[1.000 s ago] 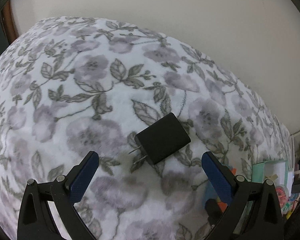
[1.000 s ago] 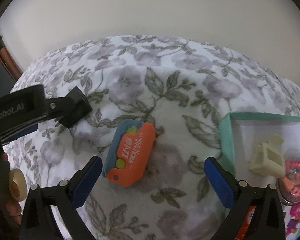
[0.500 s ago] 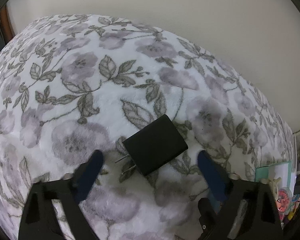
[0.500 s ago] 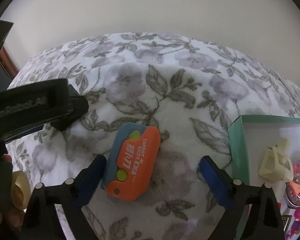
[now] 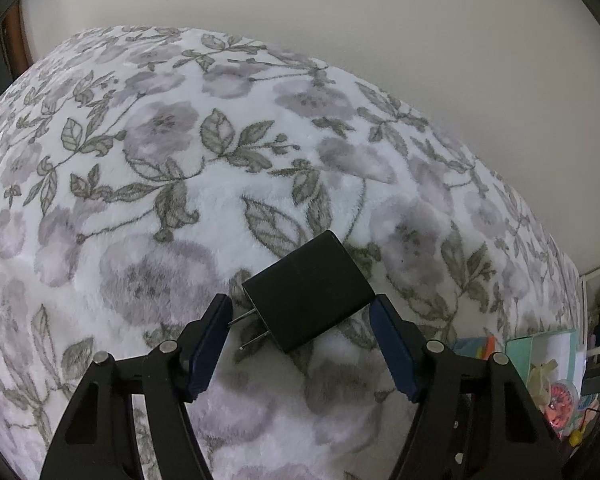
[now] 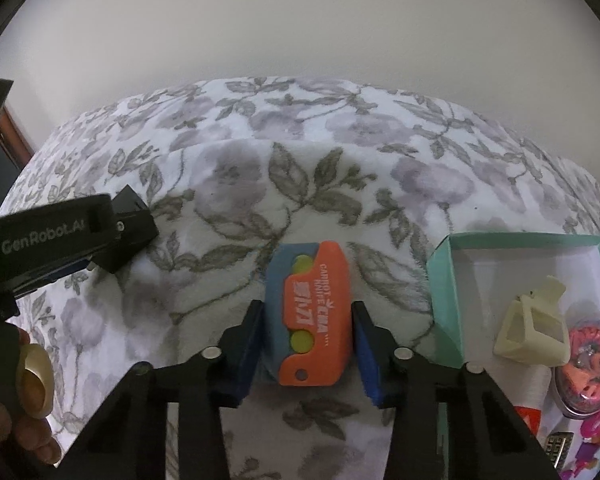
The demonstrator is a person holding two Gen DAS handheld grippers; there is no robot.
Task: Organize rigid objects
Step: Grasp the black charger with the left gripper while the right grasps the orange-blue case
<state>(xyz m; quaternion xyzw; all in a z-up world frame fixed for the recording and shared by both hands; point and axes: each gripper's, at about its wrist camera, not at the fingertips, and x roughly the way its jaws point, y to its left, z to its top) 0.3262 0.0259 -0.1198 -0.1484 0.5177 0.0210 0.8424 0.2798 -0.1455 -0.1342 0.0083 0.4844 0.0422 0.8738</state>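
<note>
The left gripper (image 5: 302, 308) is around the black charger (image 5: 308, 294) on the flowery blanket (image 5: 160, 184) — its right pad touches, the left looks just off. The right gripper (image 6: 307, 320) squeezes the orange toy (image 6: 314, 318) — near the green box (image 6: 444, 280).

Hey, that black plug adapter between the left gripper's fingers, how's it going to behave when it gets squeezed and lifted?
The black charger looks like a hard, boxy plastic block, so it should stay stiff. It lies skewed between the left hand-held gripper fingers, so it may twist as they close. Its smooth faces could slip, and the prongs might snag the fuzzy floral blanket.
</note>
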